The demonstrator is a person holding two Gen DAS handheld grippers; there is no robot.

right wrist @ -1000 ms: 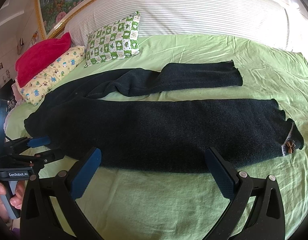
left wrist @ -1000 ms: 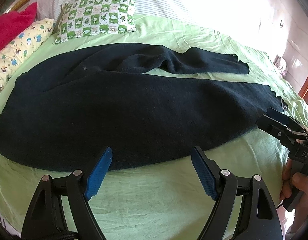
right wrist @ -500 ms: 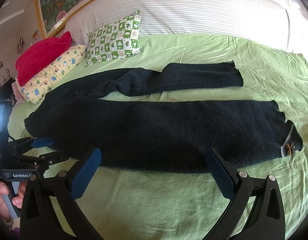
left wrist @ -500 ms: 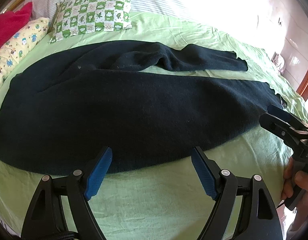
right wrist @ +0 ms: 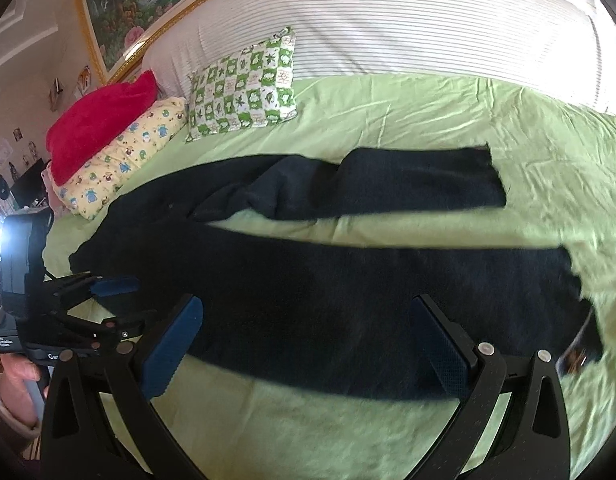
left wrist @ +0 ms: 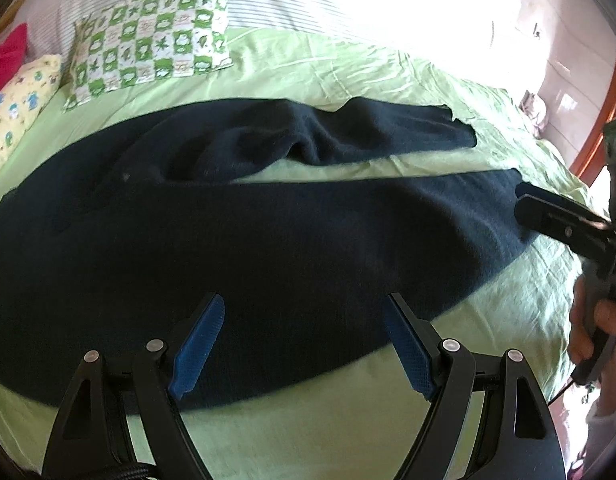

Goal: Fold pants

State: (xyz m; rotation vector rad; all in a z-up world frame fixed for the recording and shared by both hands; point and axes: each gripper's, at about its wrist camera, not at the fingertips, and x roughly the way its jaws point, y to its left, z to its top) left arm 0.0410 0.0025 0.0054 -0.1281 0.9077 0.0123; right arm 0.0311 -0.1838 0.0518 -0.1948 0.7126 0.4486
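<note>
- Across the middle of the green sheet (right wrist: 388, 432) we have the dark pants (left wrist: 268, 248) laid lengthwise, waist toward the pillow end, the two legs splayed apart with a strip of sheet between them.
- Over the near edge of the bed, our left gripper (left wrist: 304, 344) hangs above the near leg's wide part with its tongs spread and nothing between the pads.
- Our right gripper (right wrist: 308, 348) is likewise spread and empty, poised over the near leg closer to the cuff (right wrist: 580, 344).
- Nothing is folded yet, in our judgement; the far leg (right wrist: 420, 180) is bunched near the crotch.
- Risk: if we fold with that bunch left in, the crease will likely sit lumpy and crooked.
- Risk: the knit looks thick and limp, so a shallow pinch could catch only the top layer.
- Risk: lifting unevenly could drag the whole garment askew on the sheet.
</note>
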